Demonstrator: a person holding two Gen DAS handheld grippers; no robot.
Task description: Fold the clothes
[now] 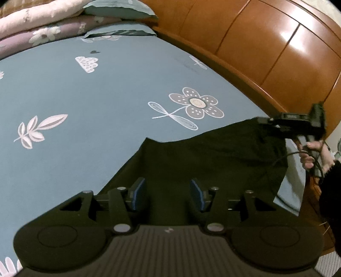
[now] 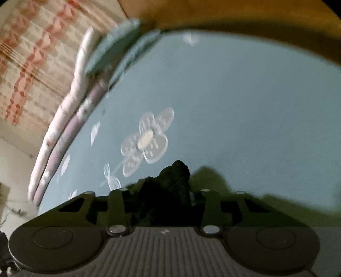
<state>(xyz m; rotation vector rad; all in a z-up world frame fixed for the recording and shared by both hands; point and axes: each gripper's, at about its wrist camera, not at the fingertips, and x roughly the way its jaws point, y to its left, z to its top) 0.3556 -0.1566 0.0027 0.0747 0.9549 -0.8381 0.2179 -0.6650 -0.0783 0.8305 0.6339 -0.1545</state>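
Gripping a bunched corner of the black garment (image 2: 170,185), the right gripper (image 2: 168,191) has its jaws closed on the cloth, which rises in a dark lump between them; this view is blurred. From the left wrist view that same gripper (image 1: 264,121) sits at the garment's far right corner, held by a hand (image 1: 313,153) with a dark sleeve (image 1: 332,191) and a cable (image 1: 298,153) looping beneath it. The left gripper (image 1: 168,191) stands with its blue-edged fingers (image 1: 138,189) apart over the near part of the garment (image 1: 202,159); the cloth lies between them, but whether the pads press on it I cannot tell. The garment lies spread on the blue bedsheet (image 1: 85,102), near the bed's right edge, beside a printed flower (image 1: 196,103). Farther off, folded quilts (image 1: 42,23) and pillows (image 1: 119,10) are stacked at the head of the bed. A wooden wardrobe (image 1: 266,42) runs along the right side. No containers show.
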